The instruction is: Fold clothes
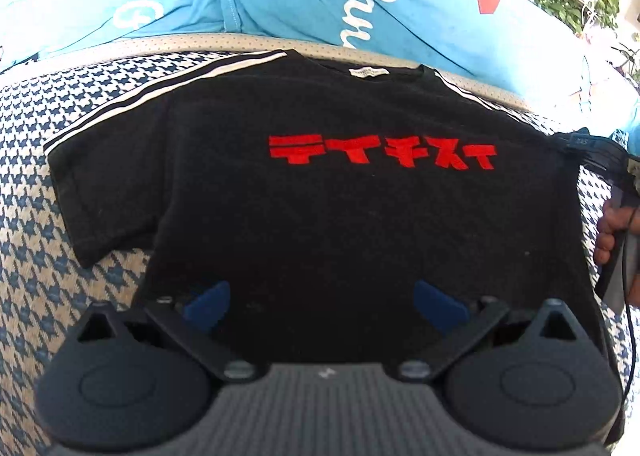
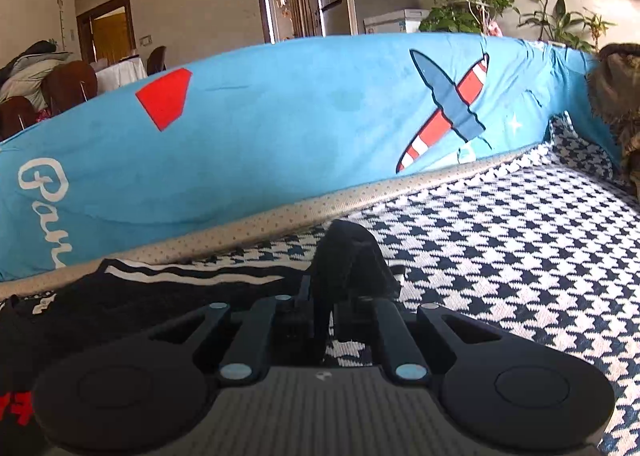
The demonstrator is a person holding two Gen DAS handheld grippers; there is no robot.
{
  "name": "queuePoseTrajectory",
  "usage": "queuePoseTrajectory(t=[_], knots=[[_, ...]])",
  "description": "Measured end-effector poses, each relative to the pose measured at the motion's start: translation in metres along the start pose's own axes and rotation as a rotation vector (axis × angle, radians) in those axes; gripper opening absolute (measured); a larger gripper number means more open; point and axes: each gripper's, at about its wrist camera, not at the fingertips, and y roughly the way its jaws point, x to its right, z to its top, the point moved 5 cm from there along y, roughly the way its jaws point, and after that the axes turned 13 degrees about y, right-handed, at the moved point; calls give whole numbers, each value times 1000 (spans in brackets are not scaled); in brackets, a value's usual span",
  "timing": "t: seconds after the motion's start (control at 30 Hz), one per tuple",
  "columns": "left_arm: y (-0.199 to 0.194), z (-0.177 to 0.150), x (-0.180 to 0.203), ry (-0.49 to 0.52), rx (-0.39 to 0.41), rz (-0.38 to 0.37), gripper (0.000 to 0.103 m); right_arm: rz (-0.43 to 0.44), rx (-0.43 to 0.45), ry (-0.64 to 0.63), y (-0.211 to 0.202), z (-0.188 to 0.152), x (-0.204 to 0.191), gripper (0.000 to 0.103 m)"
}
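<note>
1. A black T-shirt (image 1: 320, 192) with red lettering (image 1: 382, 152) lies spread face up on a houndstooth-covered sofa seat (image 1: 36, 256), its collar toward the seat's back edge.
2. White stripes run along the shoulders; one sleeve (image 1: 100, 192) lies flat toward the seat's left side.
3. The left gripper (image 1: 322, 306) hovers over the shirt's lower hem, its blue fingers (image 1: 212, 302) spread wide apart with nothing between them.
4. The right gripper (image 2: 340, 288) is clenched on a bunched fold of the shirt's other sleeve (image 2: 352, 256), lifted off the seat at the shirt's right edge.
5. A blue printed blanket (image 2: 280, 128) covers the sofa back behind the shirt.
6. A hand (image 1: 612, 232) shows at the right edge of the left wrist view.
</note>
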Motion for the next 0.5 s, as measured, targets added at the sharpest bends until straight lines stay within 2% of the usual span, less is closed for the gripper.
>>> queuePoseTrajectory(t=[0.07,0.13,0.5], knots=[[1,-1,1,6,-1,-2,103,11,-13,26,-2,2,3,22],[0,0,2,8,1,-3,103,13,-18,31,-6,3,5,37],[-4,3,6,19,18,-6,103,67,-122,-15,-48,-11,5,52]])
